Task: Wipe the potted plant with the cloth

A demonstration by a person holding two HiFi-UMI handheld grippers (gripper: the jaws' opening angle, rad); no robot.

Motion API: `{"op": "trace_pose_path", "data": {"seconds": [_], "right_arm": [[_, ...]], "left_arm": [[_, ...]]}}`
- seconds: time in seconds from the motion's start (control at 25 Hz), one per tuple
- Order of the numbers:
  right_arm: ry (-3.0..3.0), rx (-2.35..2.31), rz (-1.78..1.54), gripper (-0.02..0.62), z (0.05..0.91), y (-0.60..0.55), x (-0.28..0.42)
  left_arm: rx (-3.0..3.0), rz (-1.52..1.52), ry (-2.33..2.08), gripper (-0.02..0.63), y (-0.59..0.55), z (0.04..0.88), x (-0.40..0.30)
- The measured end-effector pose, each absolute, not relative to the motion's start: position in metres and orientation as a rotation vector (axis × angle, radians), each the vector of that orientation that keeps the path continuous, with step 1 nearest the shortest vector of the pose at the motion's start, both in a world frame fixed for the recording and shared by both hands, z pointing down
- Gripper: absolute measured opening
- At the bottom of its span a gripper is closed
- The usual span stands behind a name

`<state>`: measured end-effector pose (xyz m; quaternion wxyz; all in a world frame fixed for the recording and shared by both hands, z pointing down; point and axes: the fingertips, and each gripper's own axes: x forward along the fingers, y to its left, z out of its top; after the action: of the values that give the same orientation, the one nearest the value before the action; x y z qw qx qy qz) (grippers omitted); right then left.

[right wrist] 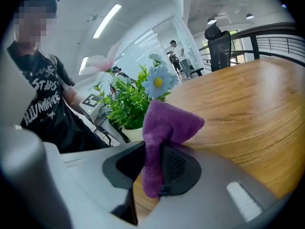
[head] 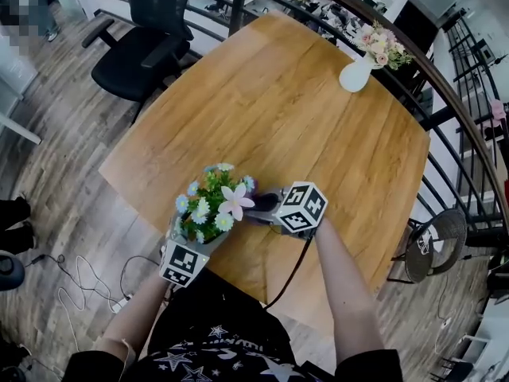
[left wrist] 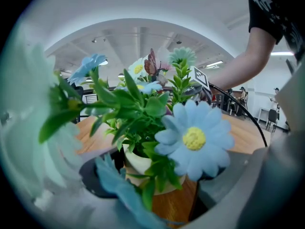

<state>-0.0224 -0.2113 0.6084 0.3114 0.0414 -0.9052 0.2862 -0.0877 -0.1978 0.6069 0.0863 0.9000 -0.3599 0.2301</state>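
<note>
We are steadying the potted plant (head: pixel 213 207) at the lower centre-left of the head view, close to the near edge of the wooden desk (head: pixel 278 94), and holding the cloth (right wrist: pixel 167 128) just beside it on the right. The left tool (left wrist: pixel 159 190) is coming in from the bottom of the frame, its jaws standing wide on either side of the pale pot (left wrist: pixel 137 160). We are reading that as a bracing grip, though a large blue daisy is covering the right-hand pad, so contact on that side is our judgement. Gripping low on the pot is leaving the leaves and blossoms free above, and it should be stopping the light pot from sliding or tipping when the foliage is pushed. The right tool (right wrist: pixel 155 166) is pinching the purple cloth between jaws drawn close together. A folded peak of fabric is standing out past the tips, so soft cloth rather than hard plastic is facing the stems. In the right gripper view that peak is sitting in front of the greenery at centre frame. We cannot tell whether it is touching a leaf. A white vase of flowers (head: pixel 355 74) is standing well apart at the upper right of the desk, clear of the work.
</note>
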Motion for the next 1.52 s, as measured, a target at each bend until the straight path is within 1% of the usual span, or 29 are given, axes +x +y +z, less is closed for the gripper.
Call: {"op": "trace_pose_path", "data": {"seconds": [0.96, 1.52], "right_arm": [[-2.496, 0.309, 0.915, 0.087, 0.609, -0.147, -0.048], [-2.507, 0.546, 0.924, 0.091, 0.595, -0.138, -0.007]], "left_arm": [[2.736, 0.69, -0.981, 0.443, -0.205, 0.607, -0.088], [2.686, 0.645, -1.02, 0.445, -0.205, 0.606, -0.086]]}}
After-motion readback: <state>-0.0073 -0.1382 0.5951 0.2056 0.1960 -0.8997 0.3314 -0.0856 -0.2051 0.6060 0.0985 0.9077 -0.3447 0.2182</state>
